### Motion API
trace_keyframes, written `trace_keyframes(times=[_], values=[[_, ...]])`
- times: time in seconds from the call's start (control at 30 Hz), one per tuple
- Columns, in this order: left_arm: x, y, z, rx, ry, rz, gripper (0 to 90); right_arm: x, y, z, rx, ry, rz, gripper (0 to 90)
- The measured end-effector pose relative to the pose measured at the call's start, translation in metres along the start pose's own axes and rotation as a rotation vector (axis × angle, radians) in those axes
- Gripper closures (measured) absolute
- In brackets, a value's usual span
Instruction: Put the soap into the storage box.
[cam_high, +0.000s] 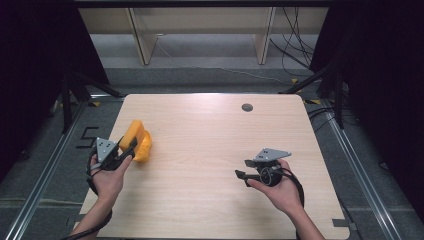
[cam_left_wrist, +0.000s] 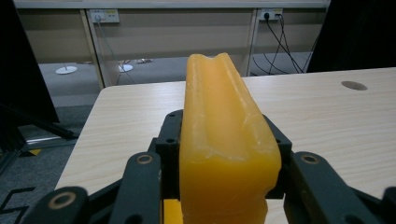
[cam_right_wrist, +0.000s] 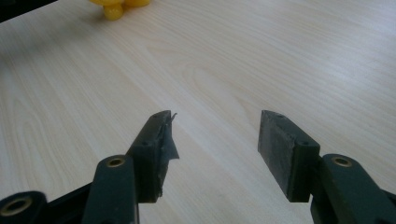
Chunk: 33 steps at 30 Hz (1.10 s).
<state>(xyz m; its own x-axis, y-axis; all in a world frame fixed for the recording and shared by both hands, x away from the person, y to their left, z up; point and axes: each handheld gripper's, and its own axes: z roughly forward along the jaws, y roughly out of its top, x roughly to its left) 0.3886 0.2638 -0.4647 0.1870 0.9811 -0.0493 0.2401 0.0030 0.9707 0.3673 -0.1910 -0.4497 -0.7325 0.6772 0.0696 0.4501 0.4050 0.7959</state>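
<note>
So the left gripper (cam_high: 129, 146) is clamped on a chunky yellow-orange block (cam_high: 136, 140) at the left side of the desk (cam_high: 210, 150) in the high view. From the left gripper view the block (cam_left_wrist: 224, 140) looks waxy or rubbery, with a groove running along its top, and both black jaws are pressed against its sides. Its bottom end is cut off by the lower edge of the frame, so I can't tell whether it's resting on the desk or held just above it. What the thing actually is, honestly can't tell either.

The right gripper (cam_high: 241, 176) sits in the lower right of the high view, hand (cam_high: 282, 192) wrapped around it, pointing left. In the right gripper view its jaws are spread wide apart with only bare wood grain between them (cam_right_wrist: 212, 140). The left pad looks torn or frayed at its tip. At the upper left of that frame there's a bit of the yellow block (cam_right_wrist: 114, 7), mostly cropped by the top edge and blurry.

There's a small dark round grommet (cam_high: 247, 107) near the far edge of the desk.
</note>
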Motion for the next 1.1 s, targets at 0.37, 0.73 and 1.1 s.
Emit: trace_keyframes(times=[0.37,0.73,1.1], values=[[-0.002,-0.002,0.008,0.006,0.042,0.001,60.4,0.002,-0.001,0.001,0.018,0.008,0.025,45.0],[-0.006,-0.006,0.015,0.009,0.087,-0.006,60.4,0.003,-0.001,0.002,0.037,0.024,0.025,44.3],[-0.010,-0.008,0.019,0.021,0.097,-0.001,60.3,0.003,-0.001,0.002,0.039,0.025,0.026,44.2]])
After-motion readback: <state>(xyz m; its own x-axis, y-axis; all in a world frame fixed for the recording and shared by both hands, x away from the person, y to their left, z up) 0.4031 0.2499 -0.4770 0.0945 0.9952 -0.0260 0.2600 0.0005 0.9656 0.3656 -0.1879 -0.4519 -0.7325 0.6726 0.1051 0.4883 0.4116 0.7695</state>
